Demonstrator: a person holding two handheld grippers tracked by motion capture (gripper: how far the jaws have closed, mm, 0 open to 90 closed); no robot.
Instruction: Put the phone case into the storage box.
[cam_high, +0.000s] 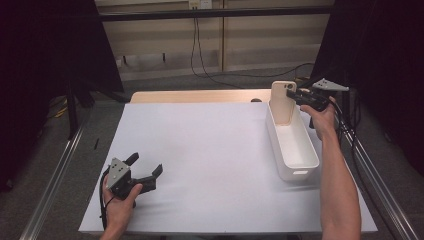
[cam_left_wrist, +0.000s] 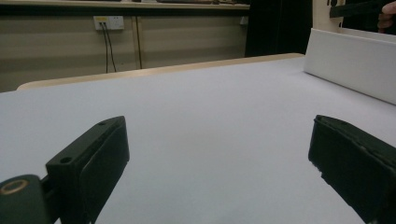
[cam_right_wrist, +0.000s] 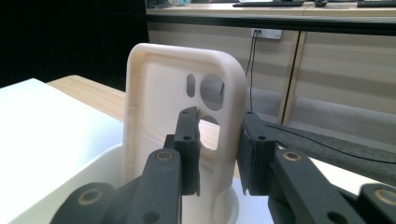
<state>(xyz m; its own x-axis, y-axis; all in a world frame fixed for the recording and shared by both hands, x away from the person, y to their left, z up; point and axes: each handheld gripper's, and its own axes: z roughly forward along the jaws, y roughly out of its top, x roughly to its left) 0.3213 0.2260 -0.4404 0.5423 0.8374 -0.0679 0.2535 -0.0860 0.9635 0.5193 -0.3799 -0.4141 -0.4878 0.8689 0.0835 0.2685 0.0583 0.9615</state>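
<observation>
A cream phone case (cam_high: 282, 102) stands upright in the far end of a long white bin (cam_high: 300, 165) at the table's right. My right gripper (cam_high: 293, 95) reaches it from the right, level with its top. In the right gripper view the case (cam_right_wrist: 159, 107) shows its hollow side and camera holes. The right gripper (cam_right_wrist: 219, 116) has one jaw inside the case and one outside its right rim, with a slight gap at the inner jaw. My left gripper (cam_high: 146, 163) rests open and empty near the table's front left; its jaws stand wide in its own view (cam_left_wrist: 219, 135).
A white sheet (cam_high: 200, 150) covers the tabletop, and a wooden edge (cam_high: 195, 96) shows at the back. The bin's side wall (cam_left_wrist: 350, 65) rises at the right of the left gripper view. Cables hang against the back wall (cam_high: 195, 45). Metal rails run along both sides of the table.
</observation>
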